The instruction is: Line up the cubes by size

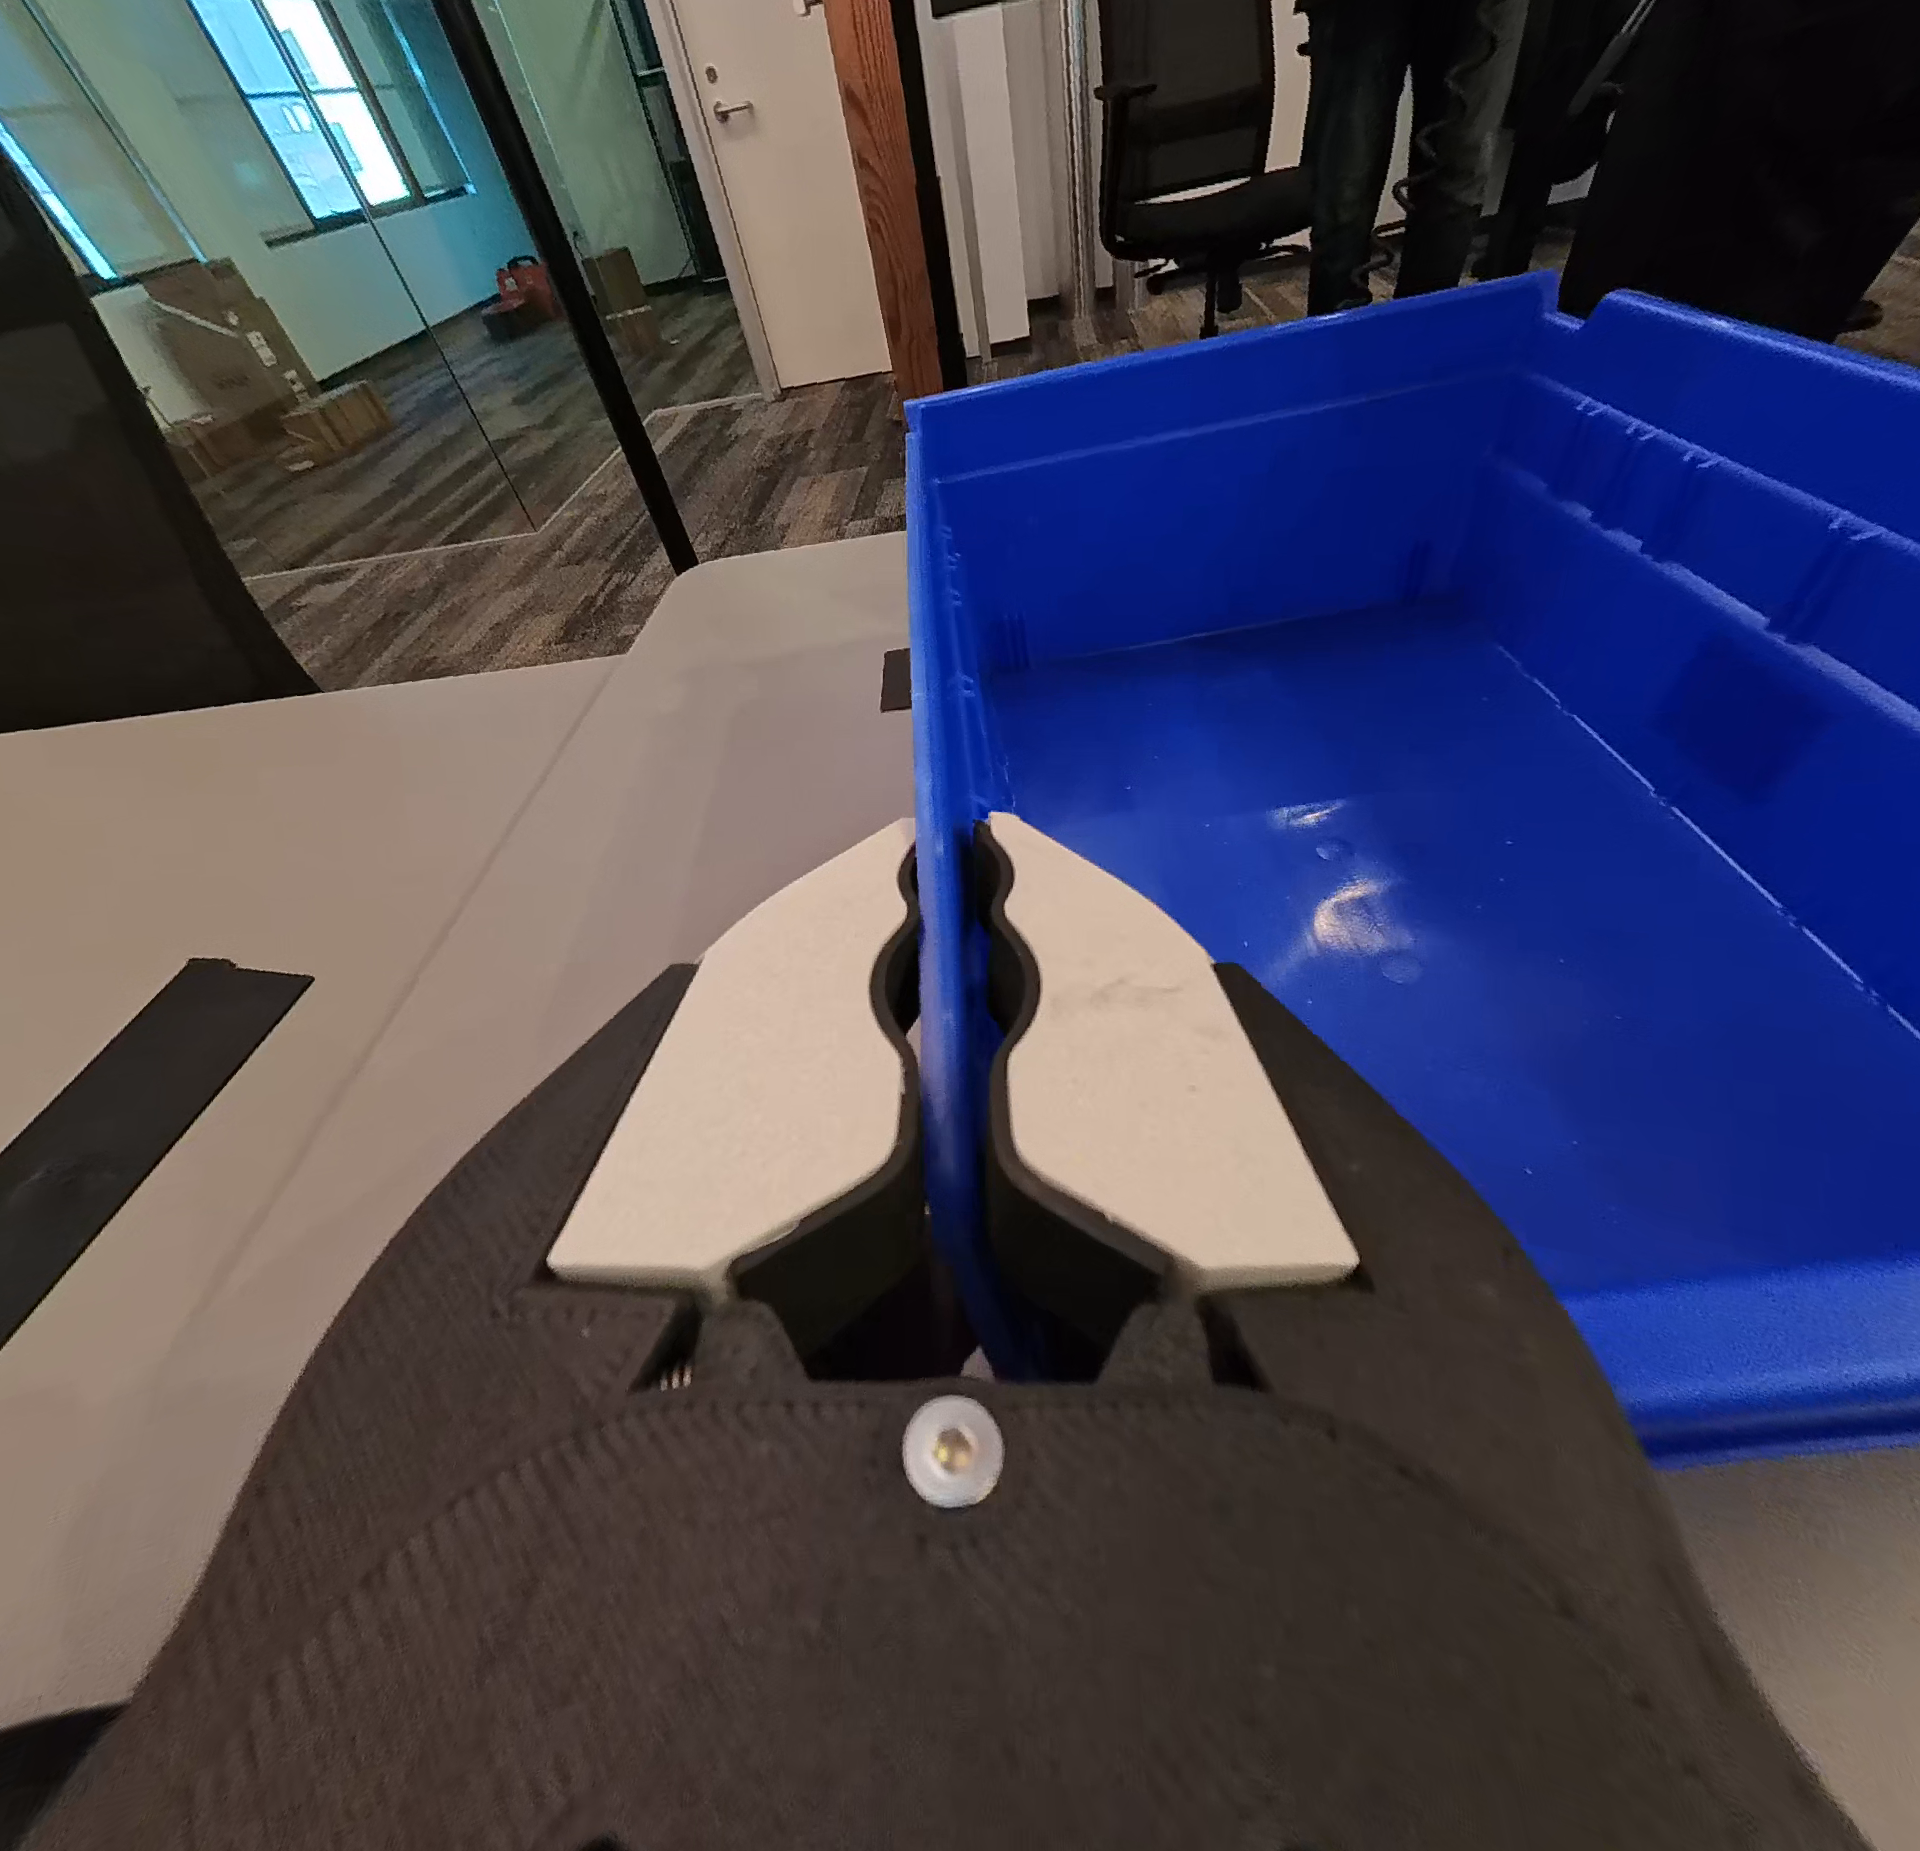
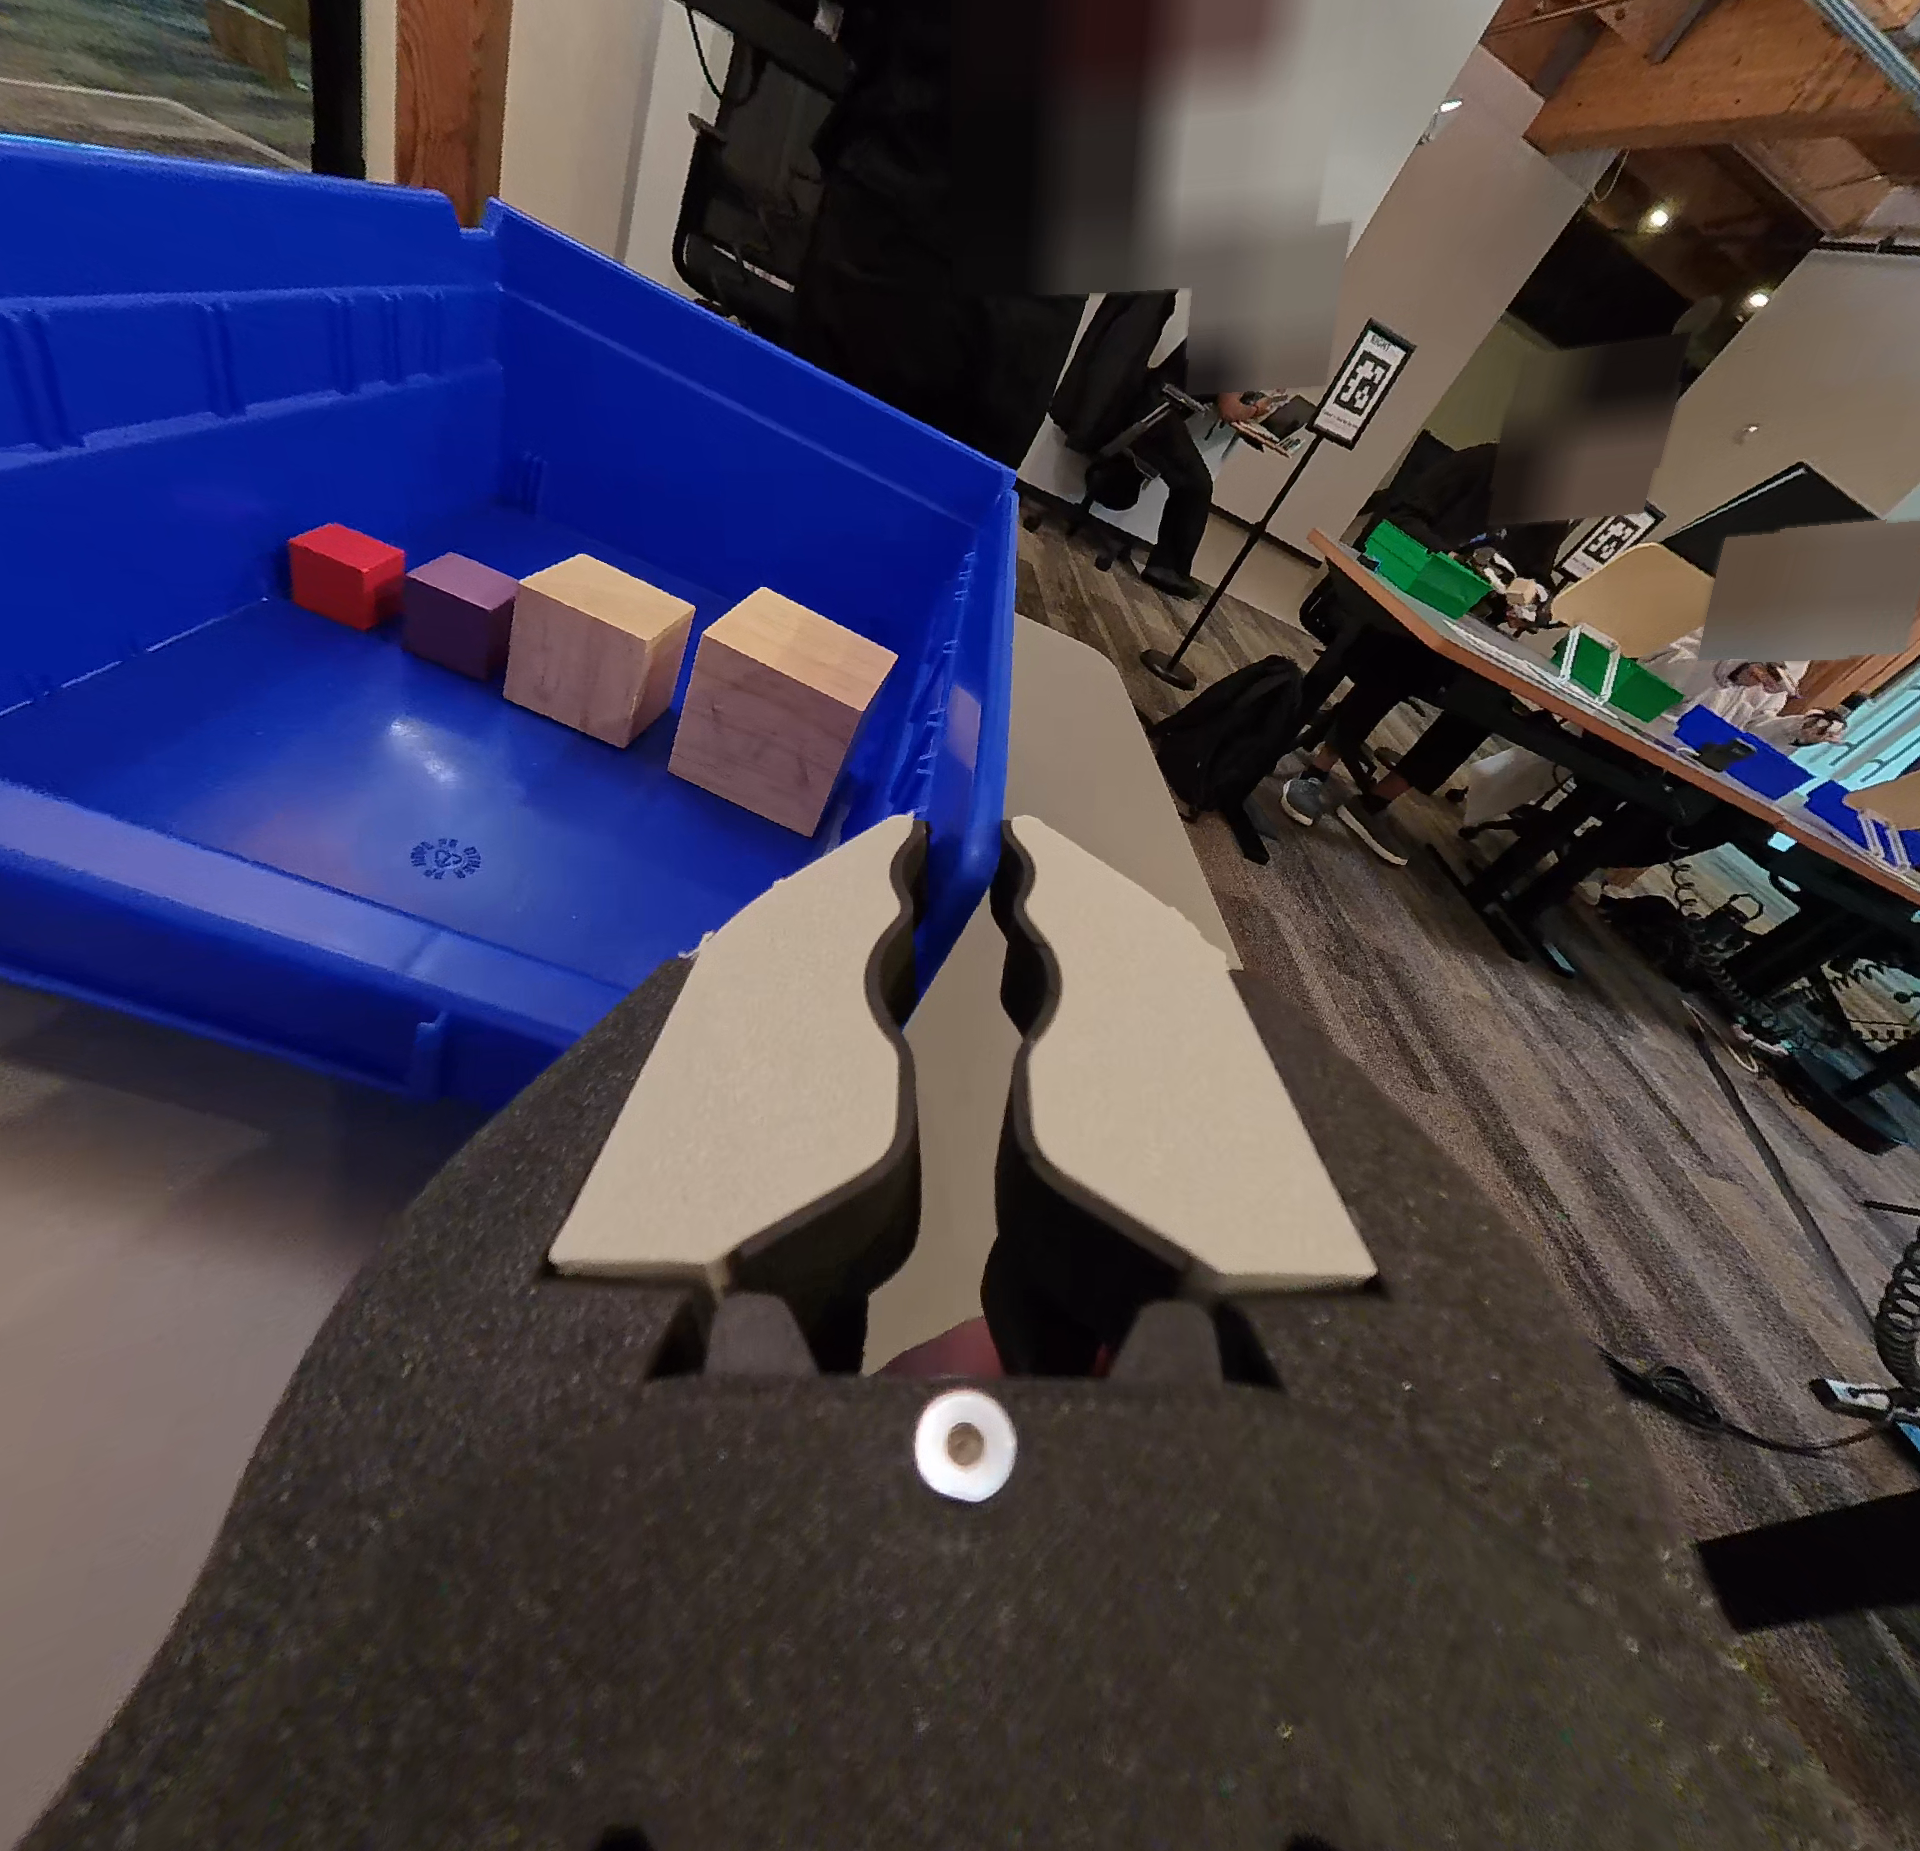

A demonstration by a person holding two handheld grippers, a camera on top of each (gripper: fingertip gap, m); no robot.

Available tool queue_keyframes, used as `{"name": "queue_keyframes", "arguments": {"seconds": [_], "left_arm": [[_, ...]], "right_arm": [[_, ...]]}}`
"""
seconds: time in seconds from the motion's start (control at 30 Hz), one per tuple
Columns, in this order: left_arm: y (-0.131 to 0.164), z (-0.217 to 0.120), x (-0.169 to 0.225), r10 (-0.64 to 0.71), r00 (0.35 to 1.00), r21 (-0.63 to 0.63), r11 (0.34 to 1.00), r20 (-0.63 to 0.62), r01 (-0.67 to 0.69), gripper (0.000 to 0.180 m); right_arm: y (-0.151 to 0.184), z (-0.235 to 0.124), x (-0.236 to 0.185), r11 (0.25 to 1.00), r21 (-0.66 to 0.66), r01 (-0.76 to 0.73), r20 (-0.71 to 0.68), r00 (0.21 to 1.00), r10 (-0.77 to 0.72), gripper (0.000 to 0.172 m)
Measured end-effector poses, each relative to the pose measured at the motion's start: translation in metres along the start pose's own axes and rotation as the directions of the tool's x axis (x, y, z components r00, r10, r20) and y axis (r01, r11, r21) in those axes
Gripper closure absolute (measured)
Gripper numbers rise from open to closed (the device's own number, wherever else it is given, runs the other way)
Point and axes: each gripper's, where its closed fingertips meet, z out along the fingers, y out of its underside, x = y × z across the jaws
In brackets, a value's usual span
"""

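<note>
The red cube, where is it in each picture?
Left wrist view: not in it; the stretch of blue bin floor that shows there is bare.
Right wrist view: the red cube sits upper left, at the far end of the row, touching the purple cube.
Shared landmark: the blue bin, whose walls both tongs straddle.

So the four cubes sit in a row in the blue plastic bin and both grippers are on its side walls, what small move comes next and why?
Probably open both grippers and back off the blue plastic bin. The small red cube, purple cube, medium wooden cube and large wooden cube already run smallest to largest. The left gripper and right gripper each only clamp a bin wall.
</note>
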Motion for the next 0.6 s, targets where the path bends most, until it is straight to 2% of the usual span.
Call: {"name": "queue_keyframes", "arguments": {"seconds": [0.6], "left_arm": [[-0.003, -0.014, -0.006, -0.016, 1.0, 0.016, 1.0, 0.007, 0.016, 0.176]], "right_arm": [[-0.001, -0.028, -0.012, 0.996, -0.027, -0.089, 0.043, 0.995, 0.09, 0.162]]}}
